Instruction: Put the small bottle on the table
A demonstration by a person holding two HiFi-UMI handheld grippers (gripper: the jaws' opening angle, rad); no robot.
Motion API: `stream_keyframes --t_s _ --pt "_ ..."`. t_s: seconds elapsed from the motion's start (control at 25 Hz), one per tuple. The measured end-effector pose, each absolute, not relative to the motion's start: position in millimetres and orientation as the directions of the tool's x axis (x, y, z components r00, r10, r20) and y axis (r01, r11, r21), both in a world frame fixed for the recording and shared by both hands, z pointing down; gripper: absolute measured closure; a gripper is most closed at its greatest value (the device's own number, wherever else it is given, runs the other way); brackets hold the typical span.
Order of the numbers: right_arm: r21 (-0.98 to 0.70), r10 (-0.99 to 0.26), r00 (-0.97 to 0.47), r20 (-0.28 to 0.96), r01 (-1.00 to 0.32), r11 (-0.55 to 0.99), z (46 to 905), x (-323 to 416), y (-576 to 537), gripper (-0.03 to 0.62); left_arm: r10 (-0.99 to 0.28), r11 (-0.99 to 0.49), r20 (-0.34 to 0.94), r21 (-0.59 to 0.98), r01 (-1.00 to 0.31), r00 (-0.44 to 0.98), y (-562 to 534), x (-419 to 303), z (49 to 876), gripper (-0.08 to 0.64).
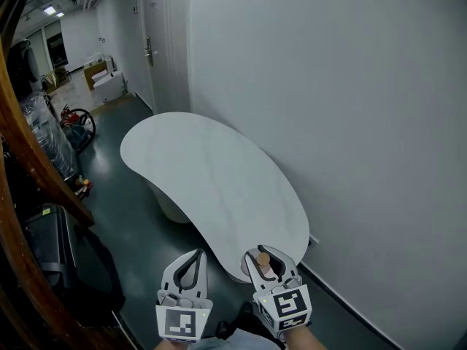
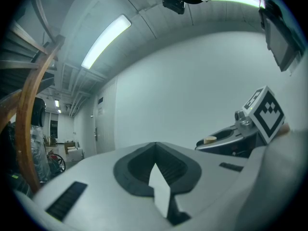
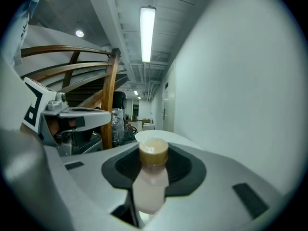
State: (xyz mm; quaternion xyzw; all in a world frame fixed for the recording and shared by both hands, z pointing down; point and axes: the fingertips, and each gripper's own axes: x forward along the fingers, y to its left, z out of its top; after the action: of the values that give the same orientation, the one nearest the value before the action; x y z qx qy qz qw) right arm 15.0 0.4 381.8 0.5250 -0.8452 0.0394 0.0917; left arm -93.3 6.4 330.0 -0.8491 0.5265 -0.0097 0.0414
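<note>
Jaws of the right gripper [image 1: 264, 256] clamp a small bottle [image 3: 151, 177] (tan cap, pale body) upright by the white tabletop's [image 1: 211, 173] near end; the left gripper [image 1: 191, 262] has its jaws pressed together, empty.

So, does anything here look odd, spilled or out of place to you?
Nothing stands out. The small bottle is gripped between the fingers of the right gripper, cap on, with no spill in sight. The white table by the wall looks level and undamaged.
</note>
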Motion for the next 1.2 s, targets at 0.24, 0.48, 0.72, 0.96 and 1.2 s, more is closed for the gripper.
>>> stream_keyframes --t_s 0.24,0.48,0.72,0.96,1.2 --pt "0.014 -0.879 -0.428 0.210 -0.898 0.440 391.8 12.7 -13.6 0.479 -0.886 -0.462 -0.014 -0.082 -0.883 0.464 -13.1 -89.0 336.4 0.560" --pt "-0.011 -0.867 -0.447 0.218 -0.890 0.456 395.6 9.4 -41.4 0.479 -0.877 -0.477 0.000 -0.111 -0.872 0.480 -44.6 -79.6 336.1 0.560" --pt "-0.023 -0.856 -0.472 0.213 -0.878 0.478 391.9 9.3 -80.5 0.479 -0.883 -0.467 0.010 -0.118 -0.876 0.470 -82.9 -73.6 332.4 0.560" --pt "-0.031 -0.839 -0.506 0.201 -0.859 0.510 385.3 15.2 -119.4 0.479 -0.893 -0.447 0.006 -0.118 -0.887 0.450 -117.5 -60.2 325.9 0.560" --pt "-0.012 -0.810 -0.549 0.205 -0.829 0.559 384.5 8.0 -150.0 0.479 -0.903 -0.422 -0.021 -0.142 -0.895 0.429 -146.8 -61.0 315.0 0.560"
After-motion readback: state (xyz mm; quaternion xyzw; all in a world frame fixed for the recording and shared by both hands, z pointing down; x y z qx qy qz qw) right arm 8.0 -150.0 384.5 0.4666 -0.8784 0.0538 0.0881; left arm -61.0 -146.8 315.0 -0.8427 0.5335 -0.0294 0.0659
